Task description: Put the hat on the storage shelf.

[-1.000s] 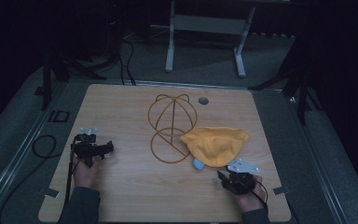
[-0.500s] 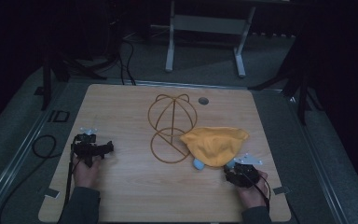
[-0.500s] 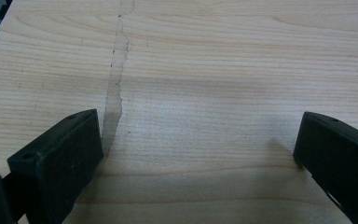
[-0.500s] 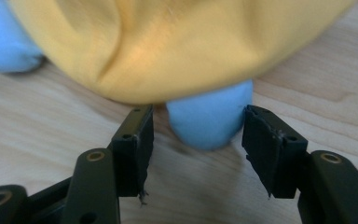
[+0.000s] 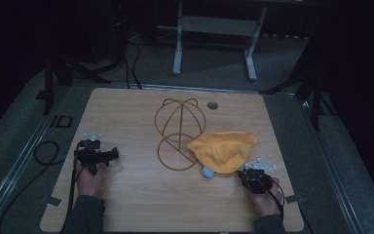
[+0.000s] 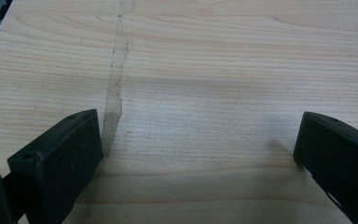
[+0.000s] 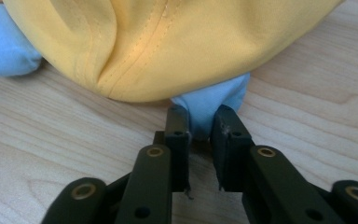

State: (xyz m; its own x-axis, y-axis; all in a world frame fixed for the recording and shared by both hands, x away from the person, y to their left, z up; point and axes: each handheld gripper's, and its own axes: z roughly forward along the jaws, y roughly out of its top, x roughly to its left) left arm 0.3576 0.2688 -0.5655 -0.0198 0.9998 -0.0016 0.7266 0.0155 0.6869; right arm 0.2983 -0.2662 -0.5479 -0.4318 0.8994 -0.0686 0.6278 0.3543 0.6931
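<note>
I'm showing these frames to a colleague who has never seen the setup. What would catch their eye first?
Probably the yellow cloth, bright against the pale table, right of centre. Next the right gripper, its jaws pinching a blue fabric tip poking from under the cloth. Behind stands a round wire frame.

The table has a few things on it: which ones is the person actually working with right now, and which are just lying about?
In use, judging by the grippers:
- yellow cloth
- light blue piece poking out under it, pinched by the right gripper

Lying about, it seems:
- wire frame, partly under the cloth
- left gripper, open over bare table
- small round hole near the far edge
</note>
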